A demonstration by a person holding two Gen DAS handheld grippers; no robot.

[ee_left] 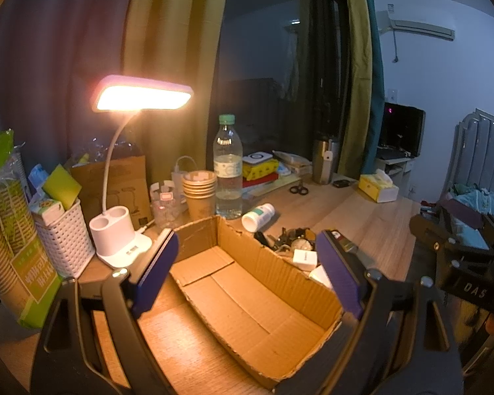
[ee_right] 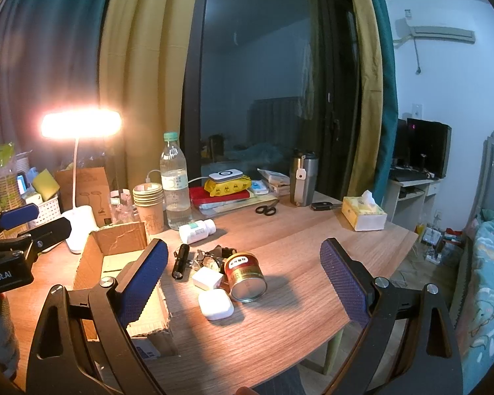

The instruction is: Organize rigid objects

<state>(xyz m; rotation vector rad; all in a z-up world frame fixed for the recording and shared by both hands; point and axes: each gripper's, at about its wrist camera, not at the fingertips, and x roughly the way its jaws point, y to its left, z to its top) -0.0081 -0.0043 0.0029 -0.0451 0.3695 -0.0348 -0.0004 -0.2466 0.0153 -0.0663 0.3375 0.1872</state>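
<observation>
An empty open cardboard box (ee_left: 247,302) lies on the wooden desk; it also shows in the right wrist view (ee_right: 115,263). Right of it sits a pile: a red-and-gold tin (ee_right: 245,276) on its side, a white case (ee_right: 215,303), a white cube (ee_right: 207,278), a black flashlight (ee_right: 180,261), watches and keys (ee_right: 214,256), and a white pill bottle (ee_right: 197,230). My left gripper (ee_left: 250,273) is open above the box, holding nothing. My right gripper (ee_right: 243,276) is open around the pile, above it, holding nothing.
A lit desk lamp (ee_left: 141,93), a white basket (ee_left: 62,240), stacked paper cups (ee_right: 148,204), a water bottle (ee_right: 173,184), scissors (ee_right: 266,209), a steel tumbler (ee_right: 303,177) and a tissue box (ee_right: 364,214) stand around the desk. The desk edge (ee_right: 372,299) runs at right.
</observation>
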